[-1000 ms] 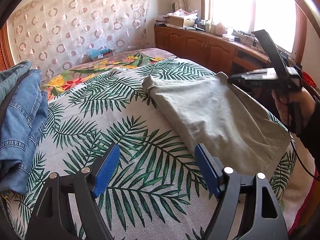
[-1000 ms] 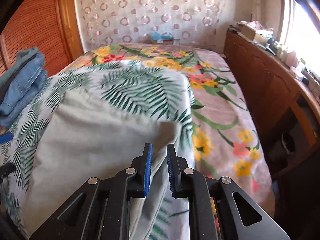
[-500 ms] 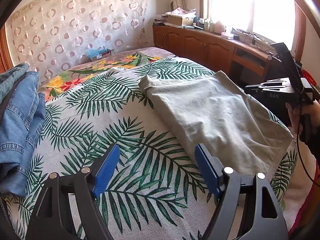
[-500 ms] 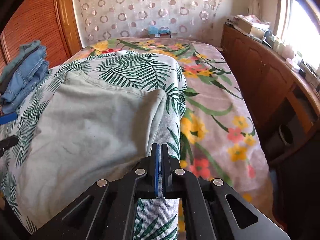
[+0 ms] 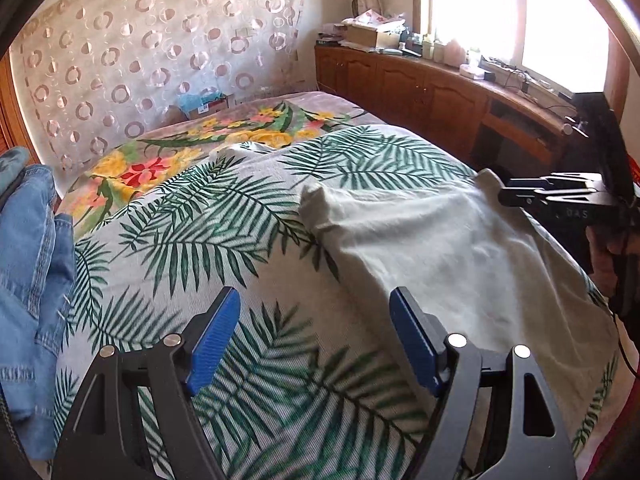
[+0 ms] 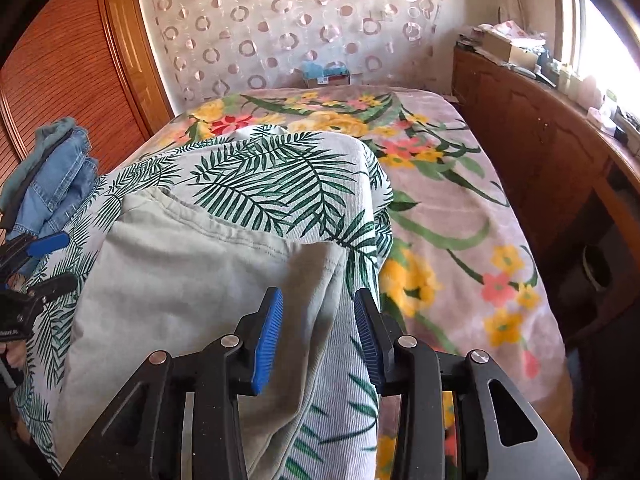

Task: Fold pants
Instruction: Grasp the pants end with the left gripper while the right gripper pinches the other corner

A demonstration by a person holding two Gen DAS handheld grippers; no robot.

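Pants (image 6: 180, 280) lengthwise toward floral headboard end

Folded pants on the bed, two grippers at its near edge

The pale grey-green cotton pants (image 5: 448, 248) lie on the palm-leaf printed bedspread (image 5: 224, 240) toward its right edge; the heap of blue denim jeans (image 5: 32, 280) sits at the left edge; the left gripper (image 5: 316, 336) hangs between them; the right gripper (image 6: 318, 332) straddles the pants' right corner, its jaws opening.

Pale grey-green pants (image 6: 192, 280) lie folded flat on the palm-leaf sheet (image 6: 280, 176), near its edge.
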